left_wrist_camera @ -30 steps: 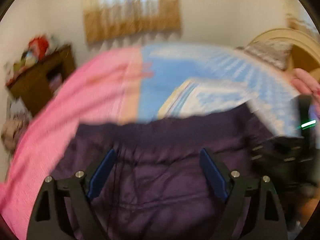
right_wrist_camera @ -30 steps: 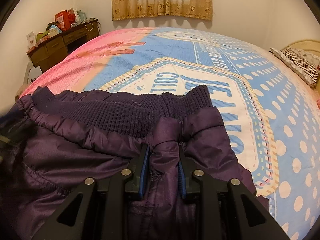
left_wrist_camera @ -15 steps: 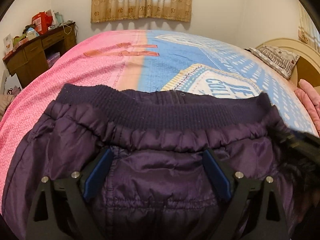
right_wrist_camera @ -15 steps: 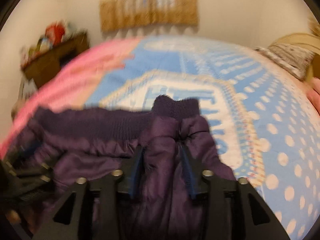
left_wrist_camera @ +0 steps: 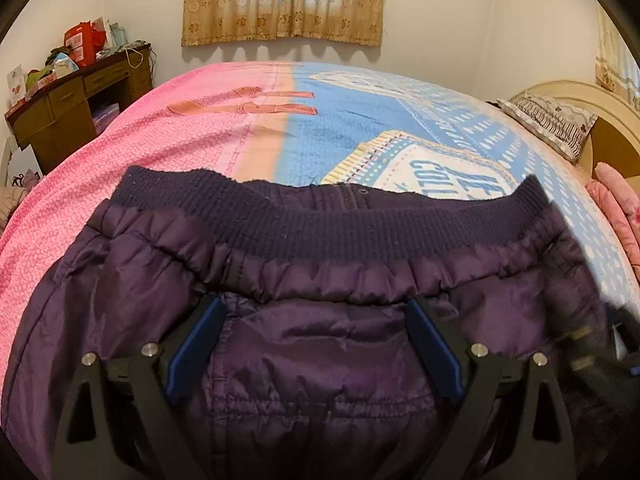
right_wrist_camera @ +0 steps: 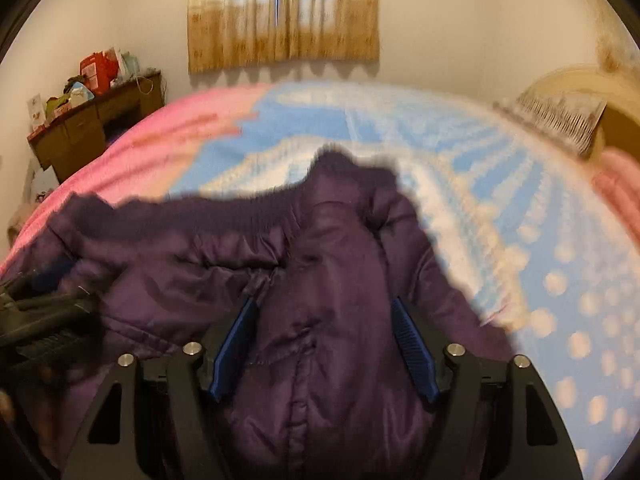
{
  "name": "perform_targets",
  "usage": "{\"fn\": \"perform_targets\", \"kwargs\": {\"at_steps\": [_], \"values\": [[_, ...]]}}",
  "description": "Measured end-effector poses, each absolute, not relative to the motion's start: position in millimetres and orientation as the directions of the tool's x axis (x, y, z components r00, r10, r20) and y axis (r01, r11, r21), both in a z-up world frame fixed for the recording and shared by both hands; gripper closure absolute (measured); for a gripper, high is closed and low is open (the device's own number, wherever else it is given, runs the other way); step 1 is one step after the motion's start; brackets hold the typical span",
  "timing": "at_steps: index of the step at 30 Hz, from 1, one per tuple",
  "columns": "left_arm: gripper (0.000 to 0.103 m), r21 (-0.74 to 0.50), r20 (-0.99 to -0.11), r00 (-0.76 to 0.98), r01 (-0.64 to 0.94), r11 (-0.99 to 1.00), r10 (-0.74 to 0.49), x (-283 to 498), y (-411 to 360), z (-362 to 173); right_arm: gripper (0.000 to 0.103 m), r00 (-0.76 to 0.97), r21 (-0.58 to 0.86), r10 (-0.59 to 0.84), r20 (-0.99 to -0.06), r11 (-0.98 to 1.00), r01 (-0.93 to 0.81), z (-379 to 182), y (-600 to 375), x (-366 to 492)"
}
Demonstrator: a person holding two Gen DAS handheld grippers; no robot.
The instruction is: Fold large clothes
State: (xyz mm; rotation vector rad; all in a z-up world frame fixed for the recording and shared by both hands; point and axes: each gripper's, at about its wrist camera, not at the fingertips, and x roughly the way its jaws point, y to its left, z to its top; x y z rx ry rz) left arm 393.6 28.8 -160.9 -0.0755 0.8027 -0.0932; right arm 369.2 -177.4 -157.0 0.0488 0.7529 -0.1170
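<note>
The dark purple quilted jacket (left_wrist_camera: 320,320) with its ribbed knit hem lies on the bed (left_wrist_camera: 200,152), on the pink-and-blue cover near its front edge. Left hand-held gripper (left_wrist_camera: 316,344) is spread wide above it. Right hand-held gripper (right_wrist_camera: 322,344) is opening, fabric between its blue pads, unclamped.

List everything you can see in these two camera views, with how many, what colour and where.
jacket: one, dark purple, ribbed hem, lying on the bed nearest the cameras
bedspread: one, pink and blue with white dots and lettering, covering the bed
pillow: one, grey patterned, by the headboard at right
headboard: one, cream, far right
pink cloth: one pile, right edge of the bed
desk: one, brown wood, left wall, cluttered on top
curtain: one, tan and cream, back wall
left claw: black with blue pads, open over the jacket
right claw: black with blue pads, jaws opening, jacket fabric between them
</note>
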Motion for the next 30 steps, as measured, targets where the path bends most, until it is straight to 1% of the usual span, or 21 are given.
{"fn": "perform_targets", "kwargs": {"at_steps": [2, 4, 8, 11, 24, 30], "values": [[0.007, -0.090, -0.719, 0.688, 0.052, 0.995, -0.101, 393.4, 27.2, -161.6, 0.031, 0.718, -0.001, -0.090, -0.690, 0.992, 0.124, -157.2, -177.9, 371.8], [0.005, -0.048, -0.734, 0.675, 0.053, 0.997, -0.071, 396.1, 21.0, -163.5, 0.030, 0.716, 0.002, -0.084, -0.693, 0.993, 0.118, -158.7, -178.8, 372.9], [0.002, -0.024, -0.747, 0.663, 0.051, 0.998, -0.052, 400.2, 18.1, -166.1, 0.028, 0.709, 0.102, -0.004, -0.706, 0.989, 0.106, -161.9, -192.2, 374.8], [0.001, -0.033, -0.748, 0.661, 0.054, 0.998, -0.061, 400.7, 20.2, -167.1, 0.028, 0.708, 0.132, 0.023, -0.706, 0.986, 0.100, -163.9, -196.4, 377.5], [0.001, -0.014, -0.746, 0.664, 0.053, 0.998, -0.046, 400.6, 18.8, -168.9, 0.026, 0.698, 0.072, -0.022, -0.715, 0.992, 0.106, -168.3, -186.7, 378.6], [0.000, -0.012, -0.747, 0.663, 0.052, 0.999, -0.043, 401.9, 16.6, -169.3, 0.023, 0.681, 0.032, -0.047, -0.731, 0.994, 0.103, -170.9, -181.2, 383.4]]}}
